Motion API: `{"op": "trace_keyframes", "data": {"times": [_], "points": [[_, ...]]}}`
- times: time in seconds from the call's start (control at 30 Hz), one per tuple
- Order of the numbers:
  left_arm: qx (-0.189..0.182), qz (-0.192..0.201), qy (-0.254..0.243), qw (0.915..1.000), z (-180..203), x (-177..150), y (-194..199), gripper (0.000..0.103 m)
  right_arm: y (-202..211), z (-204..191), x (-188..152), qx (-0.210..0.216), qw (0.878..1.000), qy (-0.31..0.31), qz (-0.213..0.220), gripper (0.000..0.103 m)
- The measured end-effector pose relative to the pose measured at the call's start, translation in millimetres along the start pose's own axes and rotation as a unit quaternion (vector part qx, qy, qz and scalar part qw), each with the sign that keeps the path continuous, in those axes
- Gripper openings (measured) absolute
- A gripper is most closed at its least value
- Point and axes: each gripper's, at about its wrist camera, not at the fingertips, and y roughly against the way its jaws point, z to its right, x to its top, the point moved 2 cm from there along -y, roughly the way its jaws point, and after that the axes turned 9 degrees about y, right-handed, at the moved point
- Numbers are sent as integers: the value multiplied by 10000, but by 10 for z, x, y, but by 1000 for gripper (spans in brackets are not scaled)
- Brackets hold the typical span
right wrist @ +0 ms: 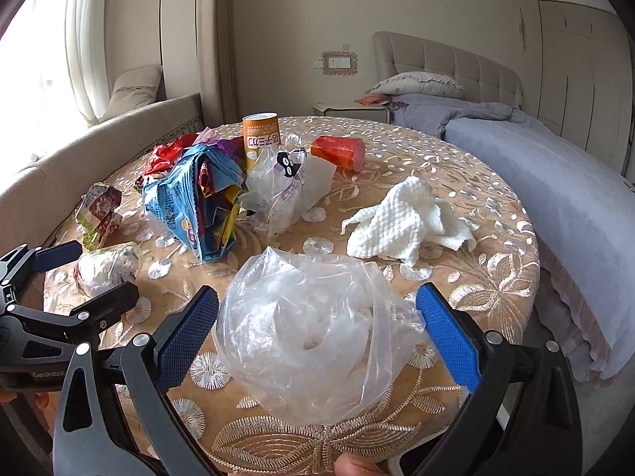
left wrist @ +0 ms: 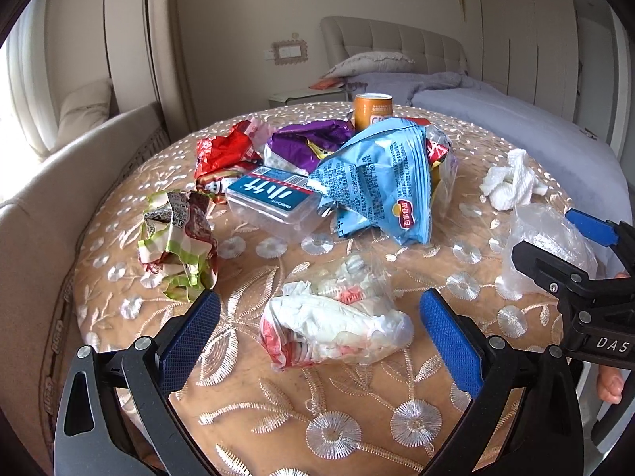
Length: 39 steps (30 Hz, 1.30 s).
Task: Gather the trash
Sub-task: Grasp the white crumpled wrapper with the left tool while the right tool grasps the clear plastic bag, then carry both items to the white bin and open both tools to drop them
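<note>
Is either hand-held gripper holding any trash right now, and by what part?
Nothing is held. The left hand-held gripper is open around a crumpled wrapper, the right hand-held gripper open around a clear plastic bag.

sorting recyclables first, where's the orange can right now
The orange can stands upright at the table's far side, just behind the blue snack bag. In the right wrist view it is left of centre, beside a clear plastic bag.

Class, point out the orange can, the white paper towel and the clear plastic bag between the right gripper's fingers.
orange can (right wrist: 260,135), right wrist view, its label.
white paper towel (right wrist: 401,222), right wrist view, its crumpled middle.
clear plastic bag (right wrist: 313,341), right wrist view, its middle.
</note>
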Motion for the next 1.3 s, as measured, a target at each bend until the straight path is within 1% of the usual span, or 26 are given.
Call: {"op": "trace_keyframes", "data": {"times": [0.03, 0.07, 0.1, 0.13, 0.17, 0.2, 0.23, 0.27, 0.3, 0.4, 0.47, 0.57, 0.67, 0.77, 0.83, 0.9, 1.0, 1.07, 1.13, 1.23, 1.3], "points": [[-29, -67, 22, 10000, -12, -13, -33, 96, -25, -13, -12, 27, 10000, -4, -33, 99], [-104, -116, 45, 9999, -21, -29, -54, 91, -41, -22, -20, 54, 10000, -6, -47, 99], [-205, -189, 71, 9996, -28, -43, -83, 74, -44, -28, -27, 76, 10000, -19, -25, 99], [-289, -248, 121, 9992, -37, -57, -107, 64, -42, -36, -32, 89, 10000, -12, 29, 97], [-400, -211, 202, 9988, -50, -62, -103, 60, -36, -55, -40, 83, 9999, 39, 72, 82], [-416, -200, 201, 9987, -52, -63, -99, 60, -42, -85, -44, 81, 9999, 129, 76, 69], [-414, -190, 189, 9988, -46, -63, -96, 59, -51, -115, -42, 124, 9997, 211, 69, 66], [-411, -179, 185, 9988, -38, -65, -97, 58, -49, -137, -47, 159, 9995, 260, 74, 57], [-406, -168, 195, 9988, -36, -65, -88, 58, -42, -160, -49, 185, 9993, 301, 82, 54], [-450, -144, 193, 9987, -11, -63, -23, 57, 48, -166, -15, 155, 9990, 361, 221, 50], [-477, -29, 155, 9987, 18, -53, 63, 57, 146, -119, 15, 158, 9986, 340, 362, 50], [-613, 151, 44, 9980, 118, -7, 208, 57, 293, -3, 62, 201, 9979, 311, 526, 49], [-881, 315, -185, 9954, 311, 25, 347, 57, 474, 159, 56, 289, 9965, 372, 689, 50], [-1256, 372, -565, 9898, 606, 22, 443, 57, 663, 408, -13, 236, 9959, 498, 719, 50], [-1491, 431, -907, 9837, 842, -2, 516, 57, 771, 639, -102, 114, 9971, 442, 602, 50], [-1802, 463, -1226, 9749, 1089, -42, 591, 57, 879, 896, -225, -20, 9985, 335, 421, 50], [-2282, 434, -1649, 9586, 1478, -120, 651, 57, 1061, 1253, -488, -304, 9993, 167, 131, 50], [-2572, 331, -1879, 9473, 1747, -199, 632, 57, 1148, 1406, -698, -483, 9988, 82, -94, 50], [-2859, 207, -2116, 9344, 2014, -326, 579, 57, 1190, 1475, -918, -660, 9972, 105, -320, 50], [-3225, -103, -2462, 9140, 2378, -583, 452, 57, 1155, 1471, -1253, -758, 9946, 229, -678, 50], [-3333, -337, -2734, 9017, 2595, -774, 342, 57, 1103, 1458, -1461, -826, 9917, 394, -902, 50]]}}
